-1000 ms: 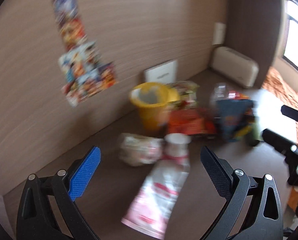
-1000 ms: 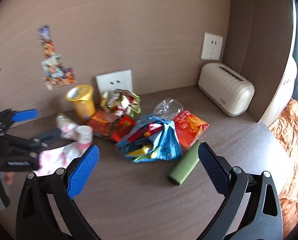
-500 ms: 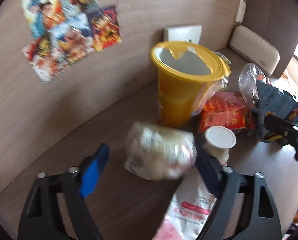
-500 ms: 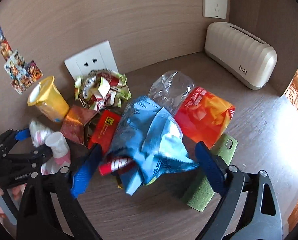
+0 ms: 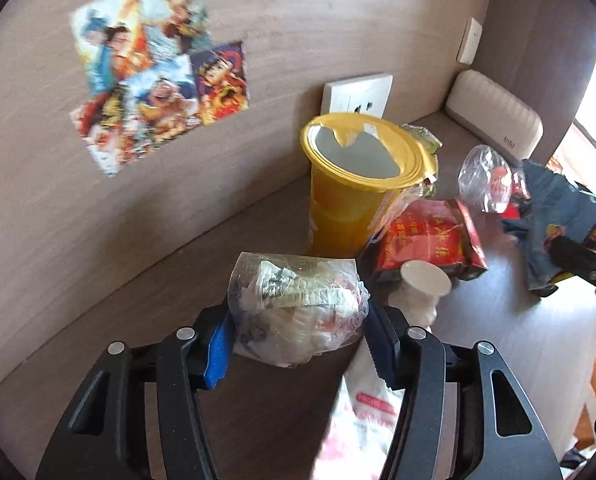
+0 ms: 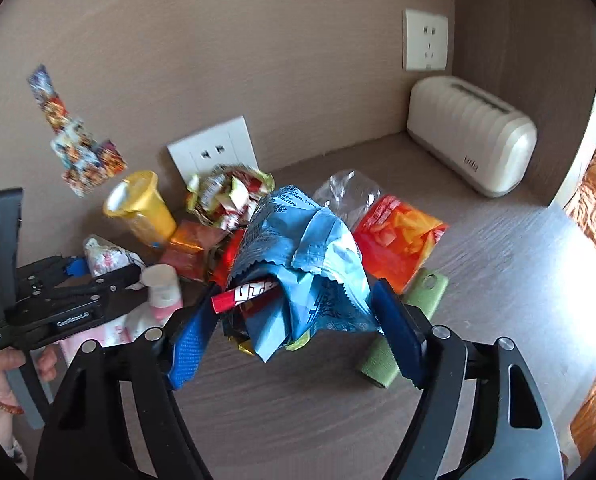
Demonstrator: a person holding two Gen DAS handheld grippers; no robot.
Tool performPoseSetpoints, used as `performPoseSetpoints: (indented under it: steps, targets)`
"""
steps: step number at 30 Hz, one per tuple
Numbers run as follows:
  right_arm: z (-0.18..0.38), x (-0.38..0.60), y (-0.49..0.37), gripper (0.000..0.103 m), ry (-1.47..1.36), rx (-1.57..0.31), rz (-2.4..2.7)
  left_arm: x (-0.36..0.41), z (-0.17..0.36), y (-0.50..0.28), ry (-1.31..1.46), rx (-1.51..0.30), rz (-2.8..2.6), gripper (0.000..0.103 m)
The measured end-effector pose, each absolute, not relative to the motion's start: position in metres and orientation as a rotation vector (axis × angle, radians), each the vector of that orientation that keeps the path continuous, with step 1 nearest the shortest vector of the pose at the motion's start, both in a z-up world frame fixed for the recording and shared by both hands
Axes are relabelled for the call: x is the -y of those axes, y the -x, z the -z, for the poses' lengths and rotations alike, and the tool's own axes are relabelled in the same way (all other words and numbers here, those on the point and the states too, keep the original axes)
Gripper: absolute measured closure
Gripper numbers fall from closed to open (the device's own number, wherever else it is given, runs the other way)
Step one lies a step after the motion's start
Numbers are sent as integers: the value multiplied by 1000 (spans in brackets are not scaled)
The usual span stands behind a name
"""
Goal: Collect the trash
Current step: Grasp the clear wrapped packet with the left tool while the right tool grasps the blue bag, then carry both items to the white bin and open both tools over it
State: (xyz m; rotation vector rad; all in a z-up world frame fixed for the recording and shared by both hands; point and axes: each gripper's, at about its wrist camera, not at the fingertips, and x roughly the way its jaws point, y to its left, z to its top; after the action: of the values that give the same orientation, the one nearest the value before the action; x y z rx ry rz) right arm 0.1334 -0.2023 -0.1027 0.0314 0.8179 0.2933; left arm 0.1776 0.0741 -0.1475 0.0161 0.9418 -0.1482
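Observation:
My left gripper (image 5: 295,342) is shut on a clear crumpled plastic wrapper (image 5: 298,308) at the left end of the trash pile; it also shows in the right wrist view (image 6: 97,268). My right gripper (image 6: 293,332) is closed on a blue snack bag (image 6: 310,272) with a red wrapper (image 6: 245,294) sticking out. A yellow cup (image 5: 350,188) stands behind the clear wrapper. A white small cup (image 5: 422,284), a red packet (image 5: 430,240) and a pink-white bag (image 5: 362,420) lie close by.
An orange chip bag (image 6: 398,240), a clear plastic bag (image 6: 346,192), a crumpled green-red wrapper (image 6: 229,192) and a green case (image 6: 406,328) lie on the wooden table (image 6: 478,280). A cream toaster-like box (image 6: 470,140) stands at the back right. Wall sockets (image 6: 213,152) behind.
Both grippers moved forward into the pile and closed: the left onto the clear plastic wrapper, the right onto the blue snack bag.

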Motion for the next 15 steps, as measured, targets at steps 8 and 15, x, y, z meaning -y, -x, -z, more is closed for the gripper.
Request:
performPoseSetpoints:
  steps: [8, 15]
  targets:
    - [52, 224, -82, 26, 8, -695, -262, -73, 99, -127, -3, -867, 170, 47]
    - [33, 261, -30, 26, 13, -637, -208, -22, 66, -74, -73, -808, 309, 47]
